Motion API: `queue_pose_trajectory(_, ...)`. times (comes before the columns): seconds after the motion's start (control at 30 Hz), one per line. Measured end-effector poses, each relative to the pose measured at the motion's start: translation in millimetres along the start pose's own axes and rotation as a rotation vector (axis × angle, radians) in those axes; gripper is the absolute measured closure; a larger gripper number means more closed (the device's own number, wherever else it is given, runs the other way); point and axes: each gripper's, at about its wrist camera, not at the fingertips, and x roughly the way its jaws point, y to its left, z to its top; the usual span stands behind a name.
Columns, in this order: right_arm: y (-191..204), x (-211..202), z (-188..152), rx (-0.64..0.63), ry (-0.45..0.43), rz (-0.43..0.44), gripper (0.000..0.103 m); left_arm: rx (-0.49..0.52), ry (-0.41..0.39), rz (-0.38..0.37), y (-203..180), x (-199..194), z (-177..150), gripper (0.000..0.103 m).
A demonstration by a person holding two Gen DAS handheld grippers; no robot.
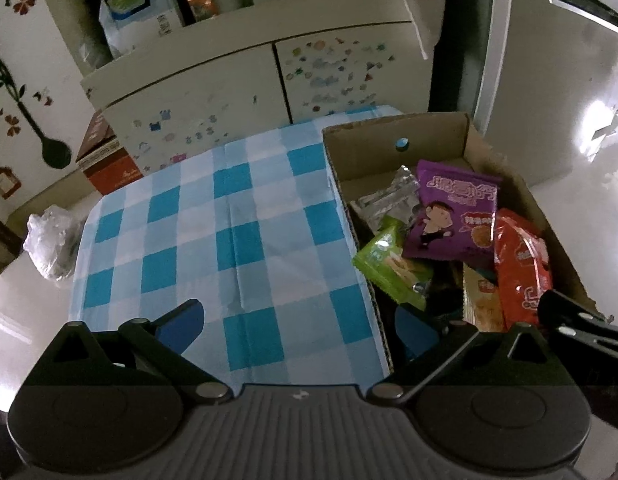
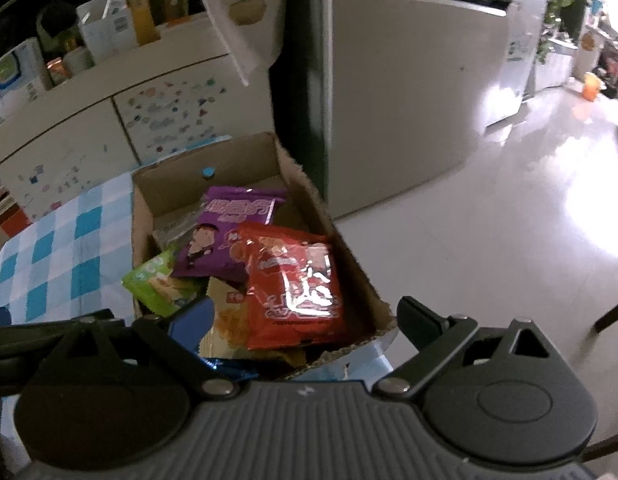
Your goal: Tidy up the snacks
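Overhead, both claws (image 1: 297, 320) (image 2: 305, 322) spread open and empty above the snack-filled cardboard box (image 1: 393, 130).

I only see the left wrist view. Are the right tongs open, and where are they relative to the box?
Observer: The right tongs are open and empty, spread across the near corner of the cardboard box.
Operator: What's on top there?
Observer: The red packet; its upper edge overlaps the purple packet.
Operator: Anything at the near end that I can't see?
Observer: A blue foil wrapper, showing below the yellow packet.
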Motion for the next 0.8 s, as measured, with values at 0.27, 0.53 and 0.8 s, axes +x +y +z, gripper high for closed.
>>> queue_pose_trajectory(0.27, 1.4, 3.8, 3.9, -0.080, 0.000, 0.022, 0.005, -0.036, 0.030, 0.004, -2.2, 5.7, -2.5, 0.000)
queue_pose_trajectory(0.53, 1.5, 11.7, 8.9, -0.149, 0.008, 0.026, 0.005, -0.053, 0.056, 0.019, -7.7, 13.3, -3.4, 0.000)
queue_pose_trajectory(0.8, 1.1, 23.5, 15.0, -0.173, 0.033, 0.048, 0.005, -0.076, 0.076, 0.026, -8.5, 21.5, -0.2, 0.000)
